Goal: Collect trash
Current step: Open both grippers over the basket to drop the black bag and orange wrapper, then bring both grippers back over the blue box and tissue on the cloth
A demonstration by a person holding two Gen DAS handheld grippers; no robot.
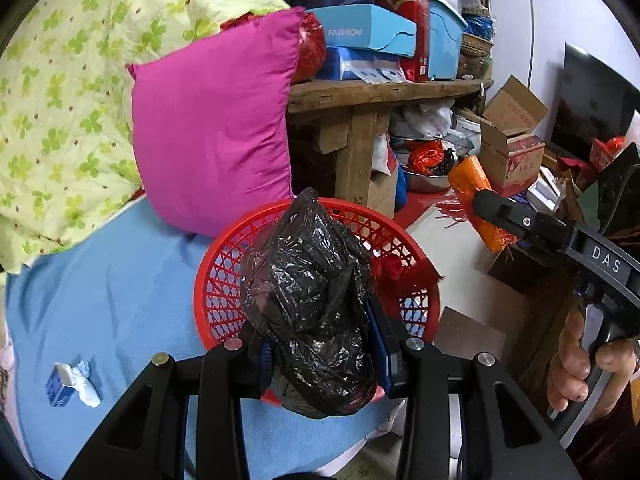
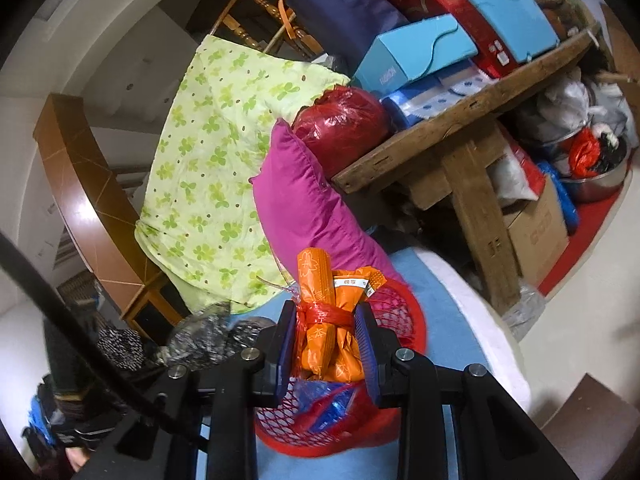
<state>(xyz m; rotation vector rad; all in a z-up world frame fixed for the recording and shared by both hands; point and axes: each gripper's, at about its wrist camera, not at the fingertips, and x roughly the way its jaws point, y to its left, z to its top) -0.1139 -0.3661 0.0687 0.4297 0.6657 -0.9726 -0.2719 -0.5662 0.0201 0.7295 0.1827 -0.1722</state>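
Note:
My left gripper (image 1: 320, 344) is shut on a crumpled black plastic bag (image 1: 312, 300) and holds it over a red mesh basket (image 1: 224, 276) on the blue bed sheet. My right gripper (image 2: 326, 344) is shut on an orange bundle (image 2: 328, 328) tied with a red strip, held above the same basket (image 2: 404, 312). In the left wrist view the right gripper (image 1: 480, 204) and the orange bundle (image 1: 470, 178) are off to the right of the basket. A red scrap (image 1: 396, 272) and a blue-and-red wrapper (image 2: 324, 400) lie in the basket.
A crumpled tissue with a small blue box (image 1: 72, 384) lies on the blue sheet (image 1: 120, 300) at the left. A magenta pillow (image 1: 212, 132) and a green-patterned quilt (image 1: 60, 100) lie behind the basket. A cluttered wooden bench (image 1: 380, 92) and cardboard boxes (image 1: 512, 148) stand on the right.

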